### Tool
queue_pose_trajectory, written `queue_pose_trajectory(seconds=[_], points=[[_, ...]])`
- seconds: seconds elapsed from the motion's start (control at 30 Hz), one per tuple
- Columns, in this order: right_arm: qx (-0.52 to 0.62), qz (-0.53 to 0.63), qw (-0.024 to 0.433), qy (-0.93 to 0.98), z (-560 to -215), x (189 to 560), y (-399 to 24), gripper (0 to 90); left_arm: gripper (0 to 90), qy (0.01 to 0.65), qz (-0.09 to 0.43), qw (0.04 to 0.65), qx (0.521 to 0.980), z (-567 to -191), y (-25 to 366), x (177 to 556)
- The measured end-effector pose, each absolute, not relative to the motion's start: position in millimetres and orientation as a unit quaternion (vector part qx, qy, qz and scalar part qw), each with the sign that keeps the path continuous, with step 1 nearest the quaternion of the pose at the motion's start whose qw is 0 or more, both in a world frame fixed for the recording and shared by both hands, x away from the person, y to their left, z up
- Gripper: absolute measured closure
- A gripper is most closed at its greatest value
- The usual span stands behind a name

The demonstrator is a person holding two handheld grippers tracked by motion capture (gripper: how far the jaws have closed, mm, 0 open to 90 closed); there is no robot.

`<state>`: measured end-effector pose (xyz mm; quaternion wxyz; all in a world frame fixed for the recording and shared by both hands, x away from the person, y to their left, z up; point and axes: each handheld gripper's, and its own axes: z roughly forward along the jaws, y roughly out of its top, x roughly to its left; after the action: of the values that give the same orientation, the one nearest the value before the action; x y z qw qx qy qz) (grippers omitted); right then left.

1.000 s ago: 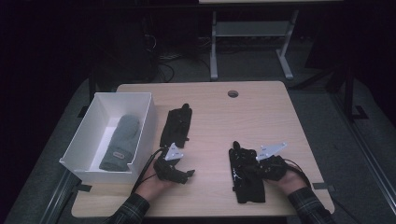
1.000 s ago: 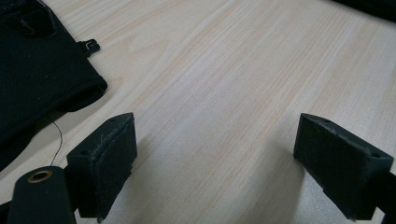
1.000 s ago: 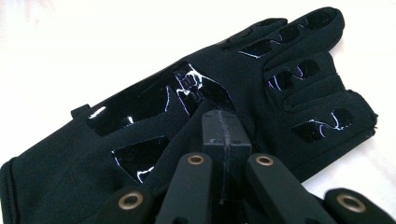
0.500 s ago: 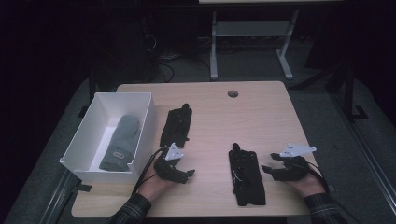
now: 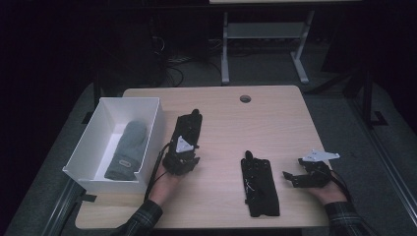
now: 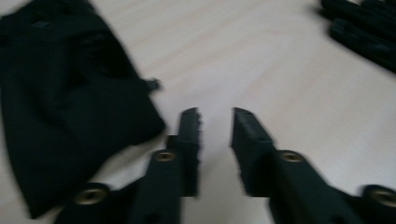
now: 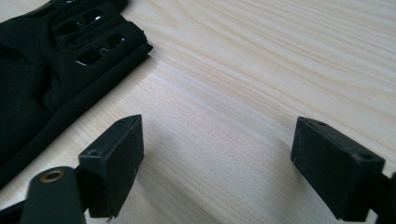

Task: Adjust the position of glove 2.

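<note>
While both grippers rest empty on the counter [image 5: 295, 118], the left gripper [image 5: 181, 160] with fingers slightly parted at one black glove's [image 5: 187, 129] cuff and the right gripper [image 5: 291, 178] wide open beside another glove [image 5: 259, 187], a shallow pinch might slip off the thin fabric.

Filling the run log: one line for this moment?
left gripper: open, by black glove | right gripper: open, empty | grey mitten: in box
</note>
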<state>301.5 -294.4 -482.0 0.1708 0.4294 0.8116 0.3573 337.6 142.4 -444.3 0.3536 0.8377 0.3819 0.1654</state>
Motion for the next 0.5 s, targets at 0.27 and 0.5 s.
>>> queue_pose_trajectory(seconds=[0.27, 0.5], points=[[0.429, 0.358, 0.169, 0.812, -482, 302, -294, 15.5, 89.6, 0.417, 0.197, 0.338, 0.821, -431, 129, 388], [0.428, 0.358, 0.168, 0.813, -482, 302, -294, 15.2, 89.6, 0.434, 0.211, 0.317, 0.817, -442, 125, 427]])
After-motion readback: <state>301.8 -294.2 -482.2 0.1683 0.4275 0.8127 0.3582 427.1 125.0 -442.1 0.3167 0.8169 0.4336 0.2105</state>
